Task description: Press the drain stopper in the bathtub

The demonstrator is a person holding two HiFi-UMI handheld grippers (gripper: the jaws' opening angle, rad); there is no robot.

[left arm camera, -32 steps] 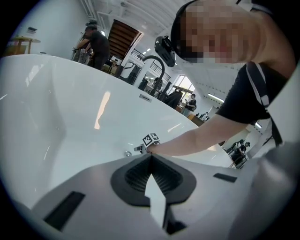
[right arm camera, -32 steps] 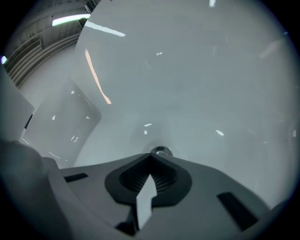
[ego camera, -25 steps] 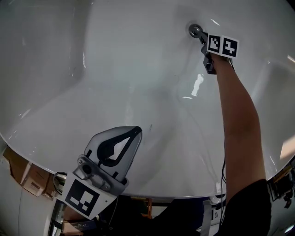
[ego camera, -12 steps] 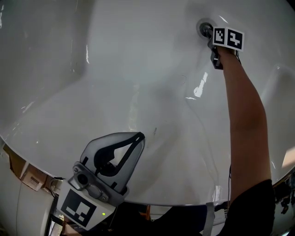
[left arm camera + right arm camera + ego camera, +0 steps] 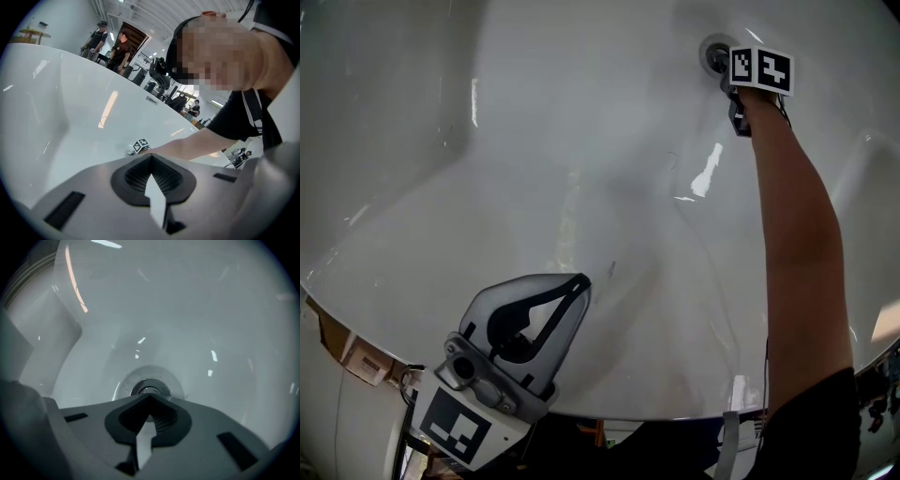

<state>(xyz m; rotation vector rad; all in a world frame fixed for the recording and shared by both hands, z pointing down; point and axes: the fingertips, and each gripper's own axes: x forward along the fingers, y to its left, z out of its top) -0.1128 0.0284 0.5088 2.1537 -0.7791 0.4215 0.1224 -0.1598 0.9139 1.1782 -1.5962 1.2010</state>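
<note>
Nearest, the left gripper (image 5: 579, 281) hung over the bathtub (image 5: 534, 141) rim on the person's side, jaws clenched together on nothing, idle. From there the right forearm (image 5: 792, 234) ran out long across the glossy basin, and that reach looked the likeliest source of trouble. With so long a lever a push could land off-centre, and the narrow closed tip might skid off the rounded metal cap onto the surrounding flange or the slick enamel, leaving the stopper unpressed or cocked. At the far end the right gripper (image 5: 150, 401) was closed and empty, its jaws brought to a single point. The drain stopper (image 5: 150, 389) sat in the low spot of the tub floor, directly ahead of that point — the tip overlapped its near edge in the right gripper view. Whether it touched, I could not tell.
</note>
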